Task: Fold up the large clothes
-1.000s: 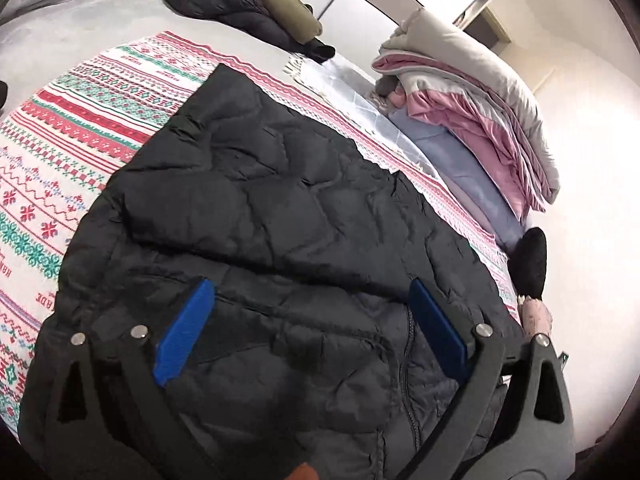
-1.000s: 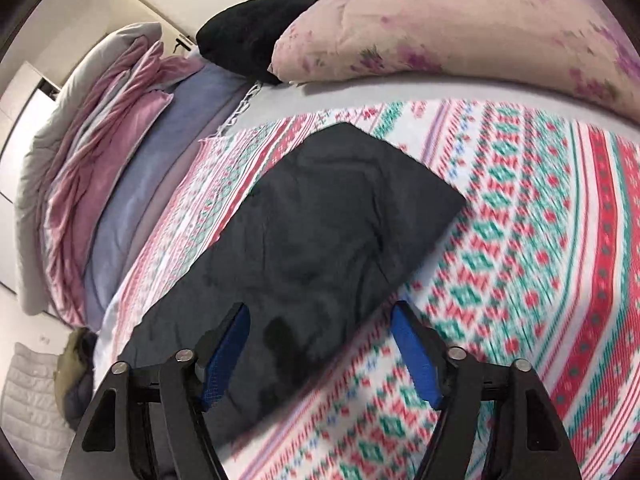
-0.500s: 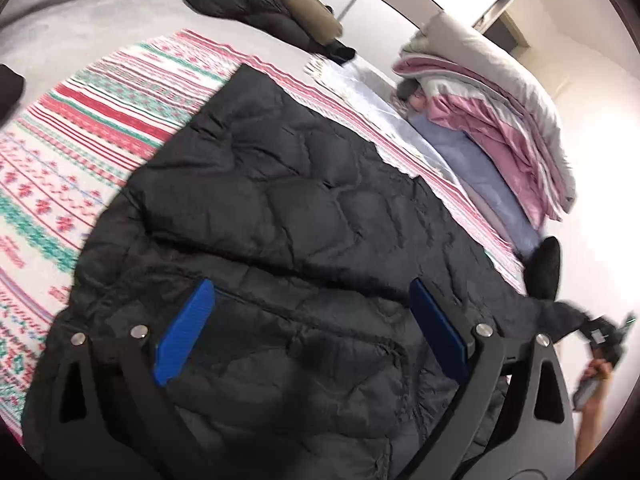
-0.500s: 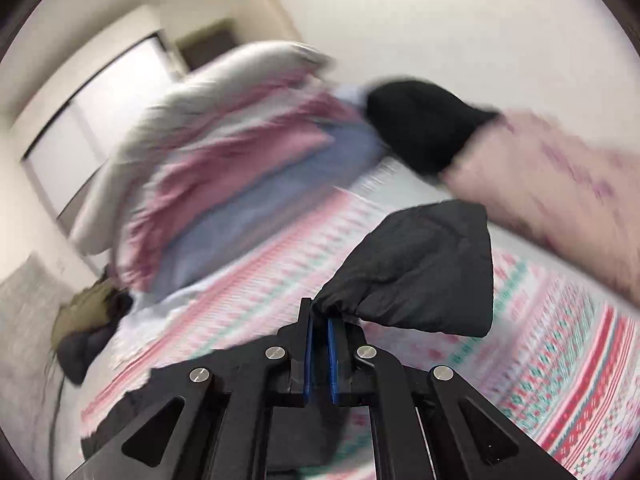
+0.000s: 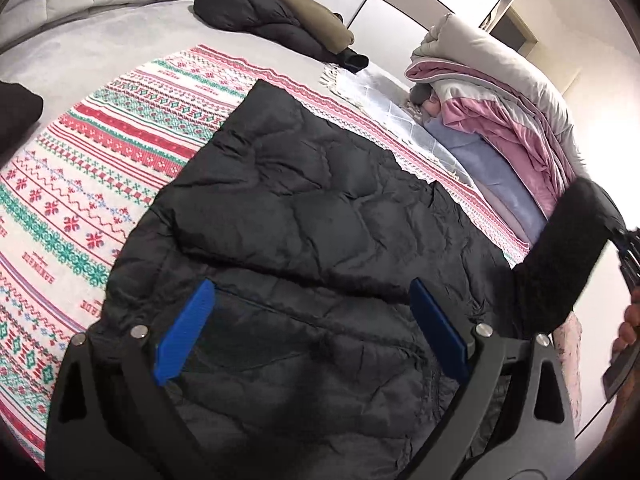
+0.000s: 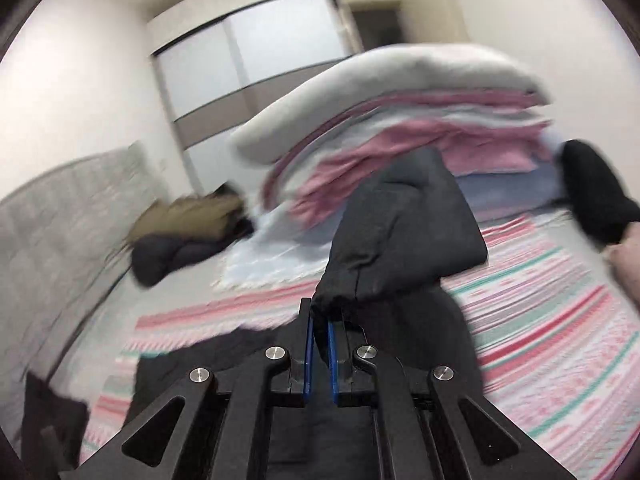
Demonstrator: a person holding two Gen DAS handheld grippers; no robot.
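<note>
A black quilted jacket (image 5: pixel 320 208) lies spread on a red, green and white patterned blanket (image 5: pixel 100 168) on the bed. One sleeve is folded across its body. My left gripper (image 5: pixel 312 336) is open, its blue pads hovering just above the jacket's lower part. My right gripper (image 6: pixel 318 344) is shut on the cuff of the other sleeve (image 6: pixel 400 232) and holds it lifted above the bed. That raised sleeve (image 5: pixel 568 248) also shows at the right edge of the left wrist view.
A stack of folded grey, pink and blue quilts (image 5: pixel 500 92) lies along the far side. A pile of black and olive jackets (image 5: pixel 276 12) sits at the bed's far end. A black item (image 5: pixel 16 112) lies at the left edge. A black pillow (image 6: pixel 596 196) is at right.
My right gripper closed on the sleeve cuff and lifted it, swinging toward the jacket's body. The left gripper stayed open over the jacket, shifting slightly.
</note>
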